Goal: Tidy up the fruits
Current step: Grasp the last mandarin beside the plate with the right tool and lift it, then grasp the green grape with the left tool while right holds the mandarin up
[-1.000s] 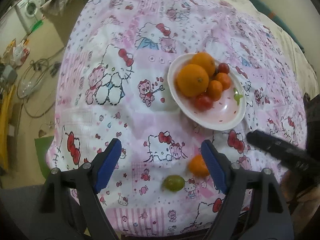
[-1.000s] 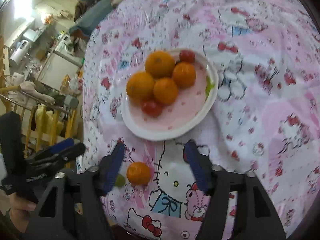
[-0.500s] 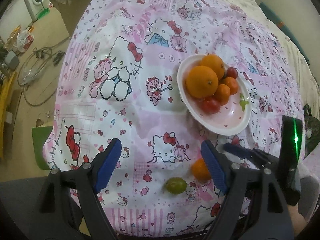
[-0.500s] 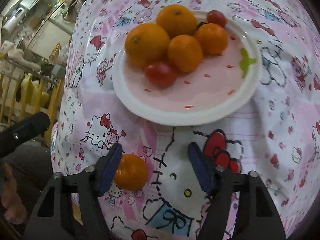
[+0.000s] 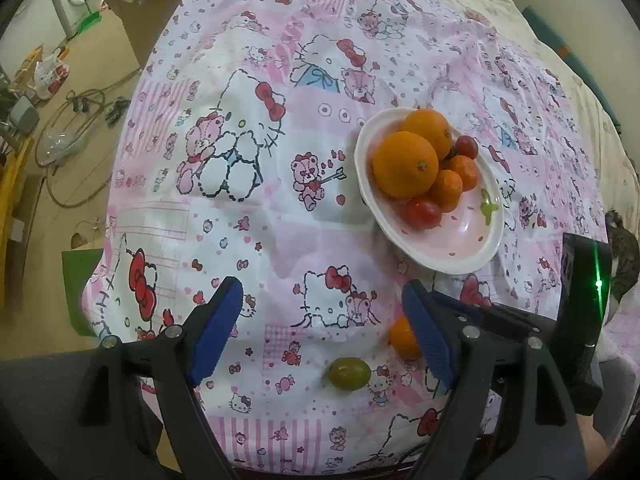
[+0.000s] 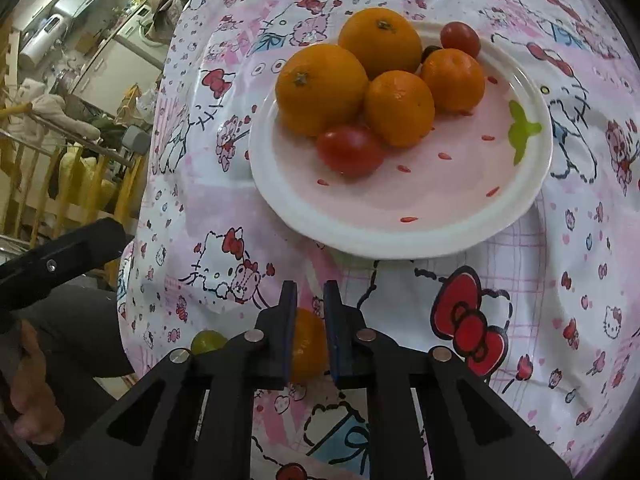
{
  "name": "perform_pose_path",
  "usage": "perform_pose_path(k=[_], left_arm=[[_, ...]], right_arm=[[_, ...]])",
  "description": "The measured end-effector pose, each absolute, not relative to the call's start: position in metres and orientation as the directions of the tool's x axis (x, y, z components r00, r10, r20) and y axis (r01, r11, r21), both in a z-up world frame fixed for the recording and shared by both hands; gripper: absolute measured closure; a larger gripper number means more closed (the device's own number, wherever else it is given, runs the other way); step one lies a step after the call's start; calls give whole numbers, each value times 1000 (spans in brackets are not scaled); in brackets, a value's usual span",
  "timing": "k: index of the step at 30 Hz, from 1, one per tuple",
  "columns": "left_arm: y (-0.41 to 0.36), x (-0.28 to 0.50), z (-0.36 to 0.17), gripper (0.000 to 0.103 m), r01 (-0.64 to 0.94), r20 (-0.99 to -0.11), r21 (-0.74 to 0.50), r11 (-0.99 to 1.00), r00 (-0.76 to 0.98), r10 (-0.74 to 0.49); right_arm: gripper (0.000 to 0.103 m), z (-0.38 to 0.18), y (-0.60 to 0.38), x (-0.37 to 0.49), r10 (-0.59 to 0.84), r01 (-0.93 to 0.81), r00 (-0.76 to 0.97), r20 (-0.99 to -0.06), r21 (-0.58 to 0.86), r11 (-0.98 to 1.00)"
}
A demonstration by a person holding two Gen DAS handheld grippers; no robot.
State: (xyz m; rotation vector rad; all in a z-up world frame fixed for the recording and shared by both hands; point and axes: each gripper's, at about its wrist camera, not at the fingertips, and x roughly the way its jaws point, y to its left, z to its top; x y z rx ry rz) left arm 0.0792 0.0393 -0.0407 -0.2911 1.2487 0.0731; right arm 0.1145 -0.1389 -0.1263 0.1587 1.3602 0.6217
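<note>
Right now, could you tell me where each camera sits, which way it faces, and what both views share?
Left wrist: on the open left gripper, looking steeply down at the tablecloth; the right gripper shows at right.
Right wrist: on the right gripper, shut on a tangerine; a hand shows at left.
Shared: plate, green fruit, tangerine.
</note>
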Motion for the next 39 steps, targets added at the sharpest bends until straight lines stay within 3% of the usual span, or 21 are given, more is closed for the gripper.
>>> perform_pose_path(k=[10, 13, 18, 28, 39], left_arm=[[54, 77, -41, 24, -256, -939, -179, 950, 332, -87], [55, 76, -41, 24, -261, -940, -189, 947, 328, -97], [53, 77, -43, 24, -257, -940, -207, 944, 321, -118], [49, 78, -42, 24, -238, -940, -208, 949, 318, -126], [46, 74, -51, 24, -221, -950, -157, 963, 300, -86]], right_arm=[[89, -125, -145, 113, 539, -291, 48, -841, 505, 813], [84, -125, -145, 108, 557, -284, 11, -831, 531, 798], [55, -128, -142, 98, 560, -293, -39, -828, 545, 786], [59, -136, -136, 96, 532, -299, -32, -846, 516, 803], [59, -97, -178, 110, 565, -237, 171, -807, 523, 819]])
